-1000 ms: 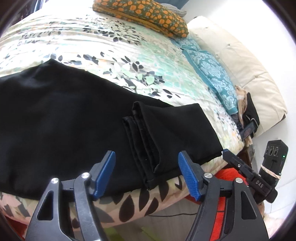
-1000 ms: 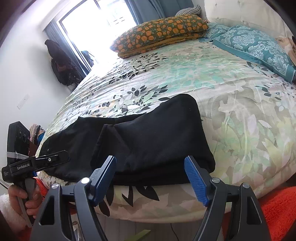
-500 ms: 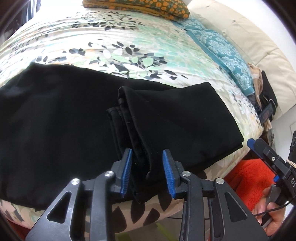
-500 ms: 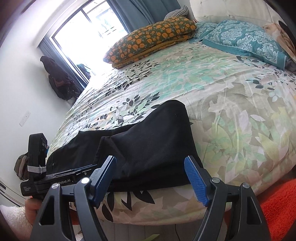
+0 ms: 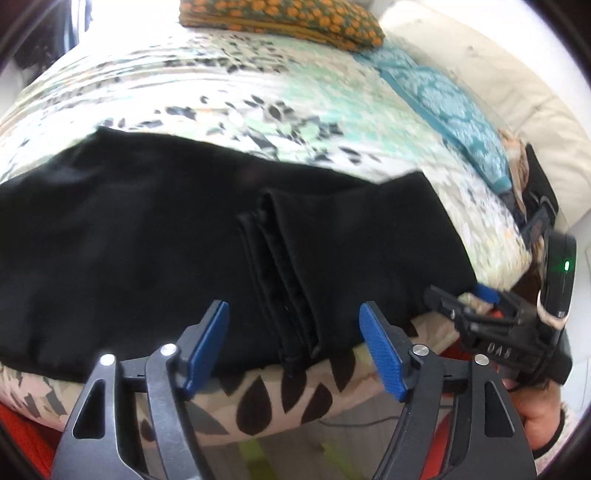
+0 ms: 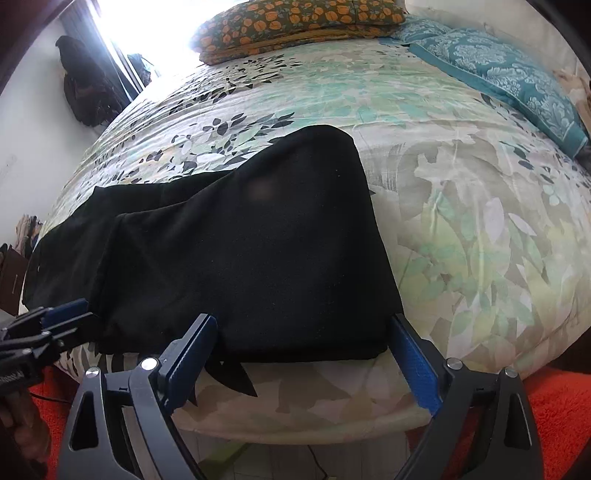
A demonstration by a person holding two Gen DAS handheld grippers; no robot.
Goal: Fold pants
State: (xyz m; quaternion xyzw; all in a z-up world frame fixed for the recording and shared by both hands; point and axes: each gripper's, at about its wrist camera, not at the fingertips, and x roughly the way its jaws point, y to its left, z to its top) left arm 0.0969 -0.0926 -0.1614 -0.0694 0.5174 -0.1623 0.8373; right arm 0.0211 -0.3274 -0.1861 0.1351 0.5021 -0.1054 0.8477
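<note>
Black pants (image 5: 129,240) lie across the leaf-print bed cover (image 5: 258,92), with one end folded back over the rest. The stacked hems (image 5: 291,295) run toward the bed's near edge. My left gripper (image 5: 295,347) straddles those hems, its jaws opening, and the blue pads do not touch the cloth. In the right wrist view the folded part (image 6: 240,240) ends at the bed edge. My right gripper (image 6: 303,360) is there with its jaws opening wide around that corner, not pressing on it. Each gripper shows in the other's view: right gripper (image 5: 480,314), left gripper (image 6: 48,325).
An orange-patterned pillow (image 6: 295,22) and a teal pillow (image 6: 509,74) lie at the head of the bed by a cream headboard (image 5: 517,92). A red rug (image 6: 554,406) covers the floor below. Dark clothes (image 6: 88,92) hang by the bright window. A hand (image 5: 535,417) holds the right gripper.
My left gripper closed on the hems half a second ago and has opened again. My right gripper sank toward the folded edge and its jaws spread wider.
</note>
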